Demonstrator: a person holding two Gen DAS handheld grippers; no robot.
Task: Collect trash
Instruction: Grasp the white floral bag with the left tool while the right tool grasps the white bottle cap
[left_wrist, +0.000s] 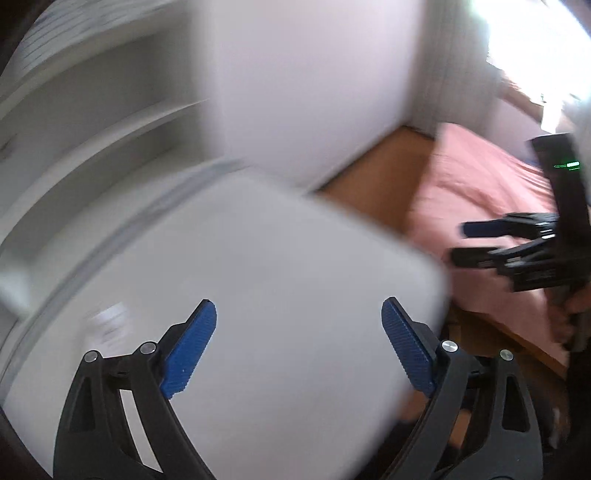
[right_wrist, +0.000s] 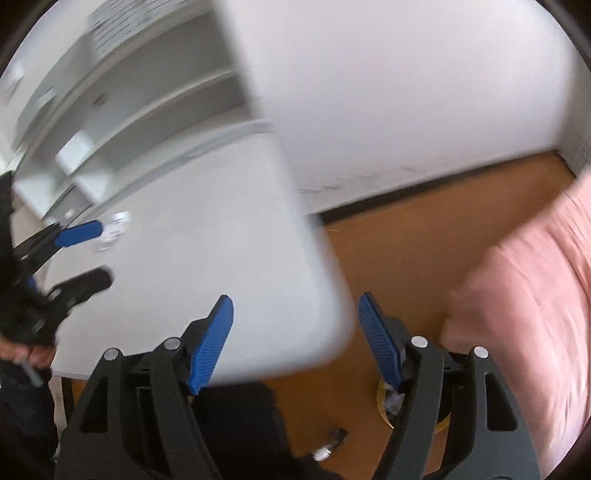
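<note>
Both views are blurred. My left gripper hangs open over a white table with nothing between its blue pads. A small white paper scrap lies on the table to its left. The right gripper shows at the right, above a pink bed. In the right wrist view my right gripper is open and empty over the table's near corner. The left gripper is open beside the scrap. On the floor, a yellow-rimmed round container with something pale inside shows behind the right finger.
A pink bed fills the right side beyond a strip of wooden floor. White shelves and a white wall stand behind the table. Two small bits, one dark and one white, lie on the floor.
</note>
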